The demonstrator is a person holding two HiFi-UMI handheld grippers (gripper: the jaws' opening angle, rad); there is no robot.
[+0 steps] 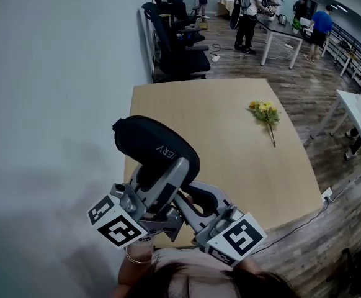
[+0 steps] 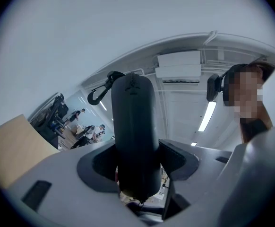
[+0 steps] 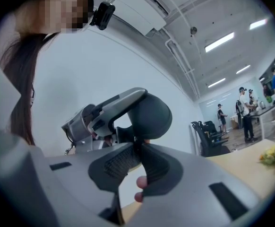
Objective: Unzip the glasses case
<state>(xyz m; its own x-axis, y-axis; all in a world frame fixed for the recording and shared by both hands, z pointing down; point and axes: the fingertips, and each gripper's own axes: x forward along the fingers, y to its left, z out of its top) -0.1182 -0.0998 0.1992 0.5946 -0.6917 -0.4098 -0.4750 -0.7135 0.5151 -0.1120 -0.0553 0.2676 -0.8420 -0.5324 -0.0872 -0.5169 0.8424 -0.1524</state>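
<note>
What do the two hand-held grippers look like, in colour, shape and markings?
Both the left gripper and the right gripper have light grey bodies with two broad jaws lined by dark, textured pads. Each carries a white cube with black square markers. A thin bracelet sits on the left wrist.

The glasses case [image 1: 151,138] carries pale letters, partly hidden, reading "ERY".

The glasses case [image 1: 159,148] stood between the left gripper's [image 1: 163,180] jaws, over the table's [image 1: 230,166] near left part. The right gripper [image 1: 190,198] sat just right, at its lower end. Flowers [image 1: 265,113] lay far right on the table, with chairs [image 1: 177,42] behind.
</note>
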